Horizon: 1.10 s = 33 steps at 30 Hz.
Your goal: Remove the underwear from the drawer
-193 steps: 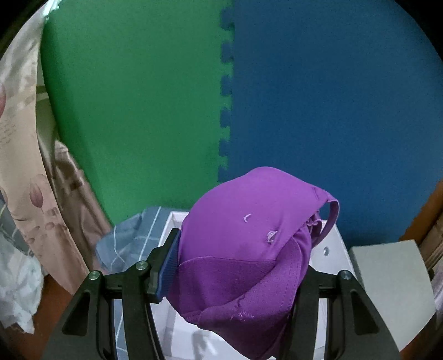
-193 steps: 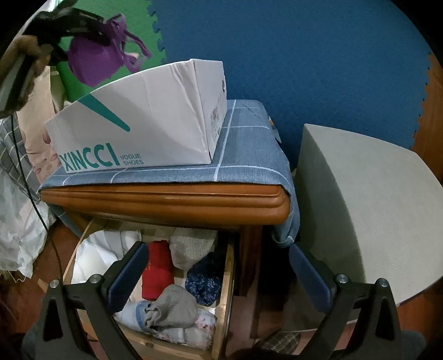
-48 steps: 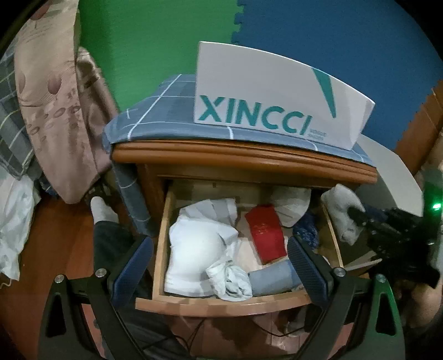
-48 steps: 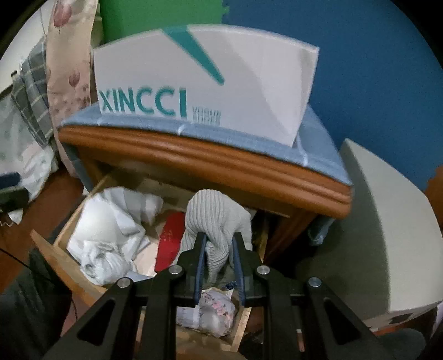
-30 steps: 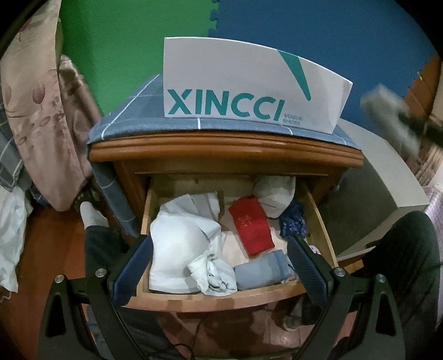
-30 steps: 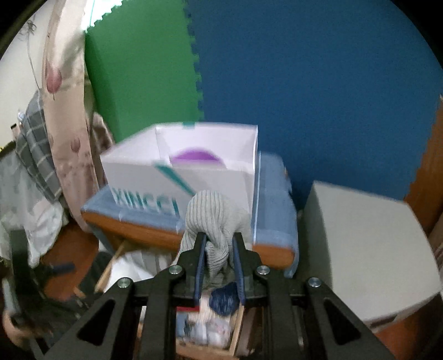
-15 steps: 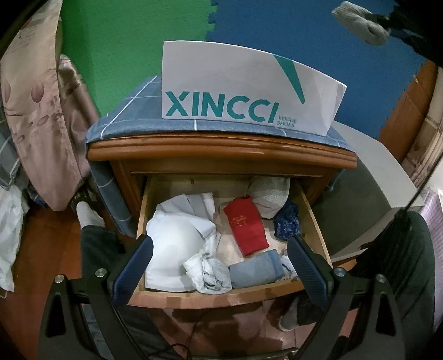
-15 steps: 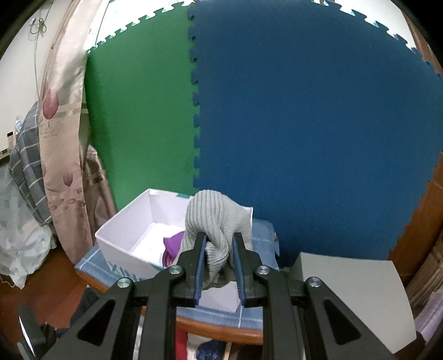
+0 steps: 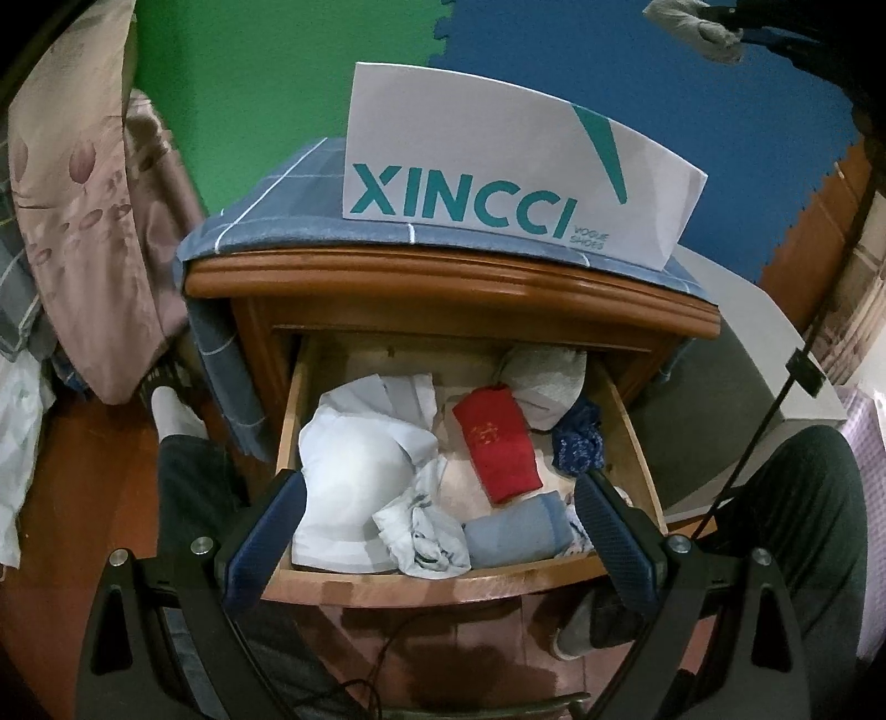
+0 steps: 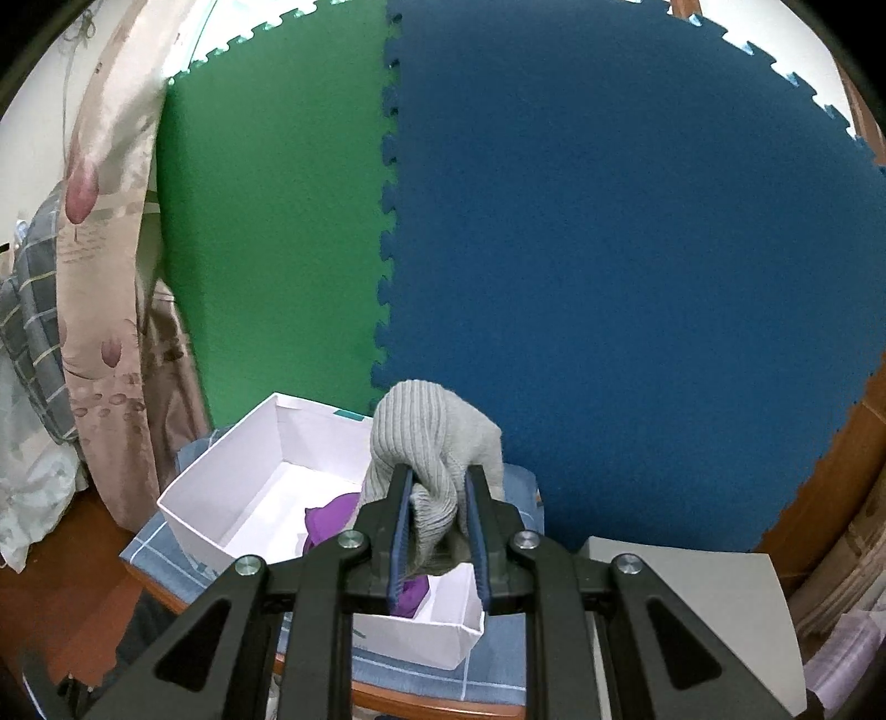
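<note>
My right gripper is shut on grey ribbed underwear and holds it high above the white XINCCI shoebox, which holds a purple garment. The grey underwear also shows at the top right of the left wrist view. My left gripper is open and empty, hovering in front of the open wooden drawer. The drawer holds white garments, a red one, a light blue roll, a dark blue one and a grey one.
The shoebox stands on a blue checked cloth on the wooden nightstand. A grey box sits to the right. Curtains hang at the left. The person's legs flank the drawer.
My right gripper has risen from the drawer with the grey underwear to above the shoebox. My left gripper dropped the purple garment earlier and now stays open before the drawer.
</note>
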Available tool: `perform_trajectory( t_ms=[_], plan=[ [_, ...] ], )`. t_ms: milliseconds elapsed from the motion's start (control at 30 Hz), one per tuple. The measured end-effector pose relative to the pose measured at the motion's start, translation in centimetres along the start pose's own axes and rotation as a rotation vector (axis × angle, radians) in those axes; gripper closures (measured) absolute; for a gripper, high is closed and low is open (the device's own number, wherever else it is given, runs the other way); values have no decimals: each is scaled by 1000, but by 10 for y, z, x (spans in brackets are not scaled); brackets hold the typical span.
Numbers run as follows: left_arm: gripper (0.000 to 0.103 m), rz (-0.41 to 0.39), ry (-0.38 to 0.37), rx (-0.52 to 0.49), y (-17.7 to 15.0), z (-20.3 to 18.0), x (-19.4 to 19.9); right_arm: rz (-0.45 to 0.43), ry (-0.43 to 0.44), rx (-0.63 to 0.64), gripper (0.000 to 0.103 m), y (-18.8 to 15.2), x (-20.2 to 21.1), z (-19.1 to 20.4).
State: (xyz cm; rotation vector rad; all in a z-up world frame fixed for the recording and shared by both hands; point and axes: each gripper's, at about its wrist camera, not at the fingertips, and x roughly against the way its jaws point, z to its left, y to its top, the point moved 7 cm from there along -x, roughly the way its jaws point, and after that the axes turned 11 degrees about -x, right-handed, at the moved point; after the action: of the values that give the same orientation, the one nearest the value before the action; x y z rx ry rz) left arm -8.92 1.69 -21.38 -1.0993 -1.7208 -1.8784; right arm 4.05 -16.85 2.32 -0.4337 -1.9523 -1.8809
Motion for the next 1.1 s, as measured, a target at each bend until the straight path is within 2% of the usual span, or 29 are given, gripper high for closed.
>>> perform_trajectory(
  t_ms=[600,1100],
  plan=[
    [7,22,-8,62,-16,18,-7,117,-107,48,84,-6,-81,3],
    [7,53,-11,118,-28,35,-17,188,-149,77,84,-16,-127,10]
  ],
)
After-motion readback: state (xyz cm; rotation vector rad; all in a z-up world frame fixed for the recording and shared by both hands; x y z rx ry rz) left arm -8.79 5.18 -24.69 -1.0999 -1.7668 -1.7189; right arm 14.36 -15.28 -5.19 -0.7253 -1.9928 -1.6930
